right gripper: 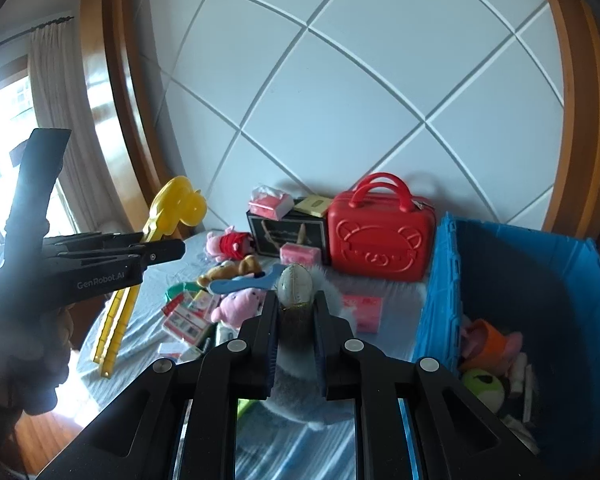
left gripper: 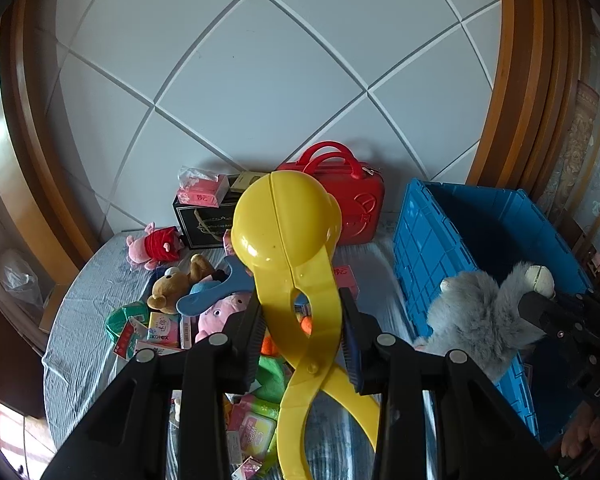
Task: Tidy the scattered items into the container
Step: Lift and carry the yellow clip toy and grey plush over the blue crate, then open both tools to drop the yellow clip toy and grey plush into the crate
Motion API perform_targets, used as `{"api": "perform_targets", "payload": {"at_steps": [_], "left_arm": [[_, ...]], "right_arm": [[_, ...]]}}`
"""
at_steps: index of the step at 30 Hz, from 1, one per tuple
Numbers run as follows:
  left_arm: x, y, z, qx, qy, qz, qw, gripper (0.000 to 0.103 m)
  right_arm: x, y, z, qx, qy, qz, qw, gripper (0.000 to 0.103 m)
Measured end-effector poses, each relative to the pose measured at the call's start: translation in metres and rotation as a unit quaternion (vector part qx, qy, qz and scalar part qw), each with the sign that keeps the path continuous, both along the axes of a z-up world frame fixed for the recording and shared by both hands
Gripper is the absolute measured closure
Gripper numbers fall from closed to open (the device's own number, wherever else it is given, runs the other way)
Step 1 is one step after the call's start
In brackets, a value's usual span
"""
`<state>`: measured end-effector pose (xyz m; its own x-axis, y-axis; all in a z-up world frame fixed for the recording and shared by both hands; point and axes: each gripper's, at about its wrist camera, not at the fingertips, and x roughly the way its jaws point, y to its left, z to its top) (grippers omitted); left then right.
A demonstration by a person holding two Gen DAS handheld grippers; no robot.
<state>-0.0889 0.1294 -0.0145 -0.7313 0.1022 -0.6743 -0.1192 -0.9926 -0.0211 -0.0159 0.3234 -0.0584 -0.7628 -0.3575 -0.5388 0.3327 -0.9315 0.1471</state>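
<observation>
My left gripper (left gripper: 303, 322) is shut on a yellow plastic snowball-maker tong (left gripper: 288, 232), held up above the bed. From the right wrist view the same left gripper (right gripper: 168, 250) and yellow tong (right gripper: 178, 204) show at the left. My right gripper (right gripper: 296, 320) is shut on a grey plush toy (right gripper: 296, 280) with a cream foot; this grey plush (left gripper: 480, 312) hangs by the blue crate's near wall in the left wrist view. The blue crate (right gripper: 436, 296) stands at the right, holding a green ball (right gripper: 482, 386) and an orange toy (right gripper: 490, 338).
On the blue-grey bedsheet (left gripper: 92, 300) lie a brown bear (left gripper: 180, 284), pink pig plushes (left gripper: 220, 312), tissue packs and small boxes. A red case (right gripper: 380, 236) and a black box (right gripper: 286, 232) stand against the white padded headboard. A person's hand (left gripper: 584, 432) shows at lower right.
</observation>
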Motion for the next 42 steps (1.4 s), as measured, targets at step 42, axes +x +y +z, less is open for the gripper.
{"api": "perform_targets", "payload": {"at_steps": [42], "left_arm": [[-0.033, 0.209, 0.026, -0.022, 0.015, -0.164, 0.9861, 0.07]], "right_arm": [[0.048, 0.167, 0.049, -0.022, 0.053, -0.156, 0.986, 0.088]]}}
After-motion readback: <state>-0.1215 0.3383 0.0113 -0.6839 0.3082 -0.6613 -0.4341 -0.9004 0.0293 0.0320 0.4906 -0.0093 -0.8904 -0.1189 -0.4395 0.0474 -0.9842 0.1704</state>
